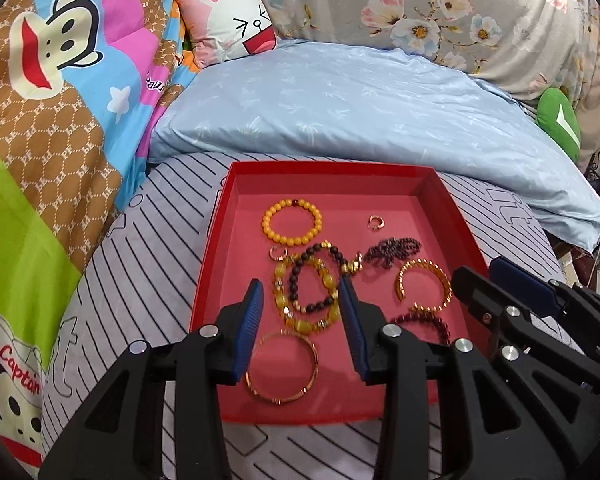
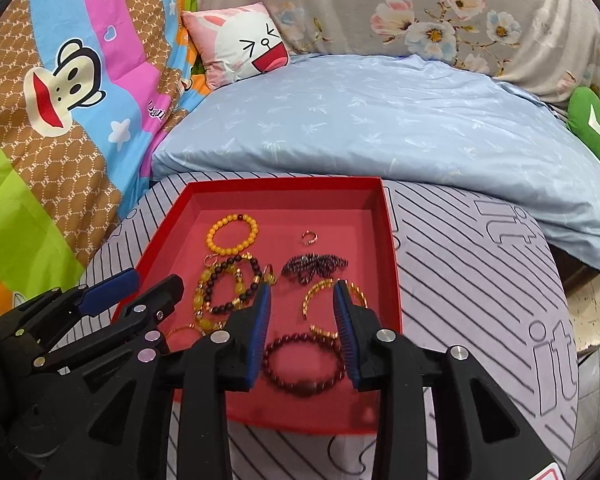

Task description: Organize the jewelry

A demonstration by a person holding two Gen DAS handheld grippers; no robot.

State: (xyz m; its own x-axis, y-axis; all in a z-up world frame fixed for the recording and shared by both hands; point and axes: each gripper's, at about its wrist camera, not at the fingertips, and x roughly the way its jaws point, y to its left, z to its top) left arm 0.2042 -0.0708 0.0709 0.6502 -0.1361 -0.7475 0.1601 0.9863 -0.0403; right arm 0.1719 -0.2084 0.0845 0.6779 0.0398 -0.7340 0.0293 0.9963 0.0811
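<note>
A red tray [image 1: 236, 200] [image 2: 388, 224] lies on the striped bed sheet and holds several pieces of jewelry. At the back lie an orange bead bracelet [image 1: 292, 222] [image 2: 232, 234] and a small ring [image 1: 376, 223] [image 2: 309, 237]. In the middle lie a dark bead bracelet tangled with a yellow one [image 1: 300, 296] [image 2: 220, 296], a dark purple chain [image 1: 392, 254] [image 2: 314, 267] and an open gold cuff [image 1: 424, 286] [image 2: 320, 300]. A gold bangle [image 1: 282, 366] and a maroon bead bracelet [image 2: 304, 360] lie at the front. My left gripper [image 1: 302, 296] and right gripper [image 2: 300, 298] hover open and empty above the tray.
A light blue duvet [image 1: 360, 112] lies right behind the tray. A cartoon monkey quilt [image 1: 60, 80] rises on the left. A pink rabbit pillow [image 1: 228, 20] and a floral cover [image 1: 420, 0] lie at the back. A green cushion [image 1: 560, 124] sits at the far right by the bed edge.
</note>
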